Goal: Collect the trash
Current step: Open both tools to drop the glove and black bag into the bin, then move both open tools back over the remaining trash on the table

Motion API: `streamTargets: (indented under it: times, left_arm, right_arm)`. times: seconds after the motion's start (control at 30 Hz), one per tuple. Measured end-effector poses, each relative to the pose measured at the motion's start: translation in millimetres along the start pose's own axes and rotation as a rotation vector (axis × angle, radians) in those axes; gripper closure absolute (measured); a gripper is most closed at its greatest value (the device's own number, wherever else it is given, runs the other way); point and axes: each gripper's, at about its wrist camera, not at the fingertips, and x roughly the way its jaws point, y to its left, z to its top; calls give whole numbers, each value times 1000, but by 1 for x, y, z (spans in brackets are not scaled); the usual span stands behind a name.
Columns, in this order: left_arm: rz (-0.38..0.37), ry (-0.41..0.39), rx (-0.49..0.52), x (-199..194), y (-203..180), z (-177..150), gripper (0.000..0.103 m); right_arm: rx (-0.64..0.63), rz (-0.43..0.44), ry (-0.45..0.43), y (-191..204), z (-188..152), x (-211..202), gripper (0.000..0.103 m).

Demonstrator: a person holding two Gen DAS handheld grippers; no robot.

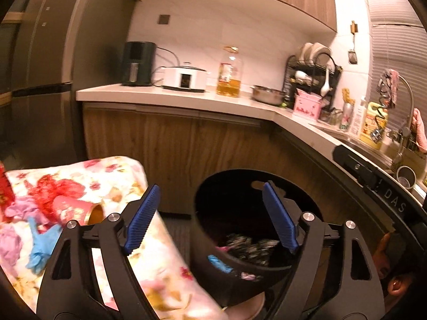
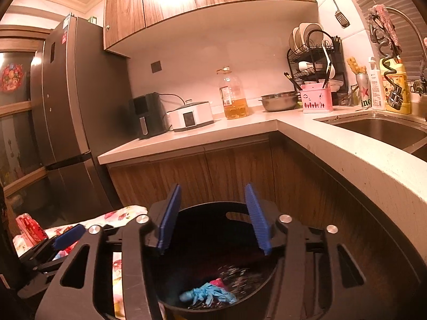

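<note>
A black trash bin [image 1: 213,213] stands on the floor by the wooden cabinets; it also shows in the right wrist view [image 2: 213,240]. Inside lie a blue glove [image 2: 208,294], a pink scrap and dark wrappers. My left gripper [image 1: 210,218] is open and empty, above the gap between the bin and a floral-cloth table [image 1: 112,176]. On that cloth lie a blue glove [image 1: 40,248], a pink paper cup [image 1: 74,210], red netting [image 1: 53,189] and purple tissues [image 1: 10,240]. My right gripper [image 2: 213,218] is open and empty, directly above the bin.
An L-shaped white counter [image 2: 267,122] carries an air fryer [image 2: 148,114], a white cooker [image 2: 190,116], an oil bottle [image 2: 233,96], a steel bowl [image 2: 279,101] and a dish rack [image 2: 315,58]. A sink [image 2: 379,128] is at right. A fridge [image 2: 69,106] stands at left.
</note>
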Motion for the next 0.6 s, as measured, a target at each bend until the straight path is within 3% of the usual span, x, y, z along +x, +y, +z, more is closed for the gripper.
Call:
streamTargets:
  times: [0.27,0.6]
  left_arm:
    - [124,-27,-60,-39,43,-9,21]
    - [299,-76,-102,-93,101,-23,21]
  right_arm:
    - [-12,33,-23,22,-7,-18,28]
    - [-62,107,-18,72,-25,-33,25]
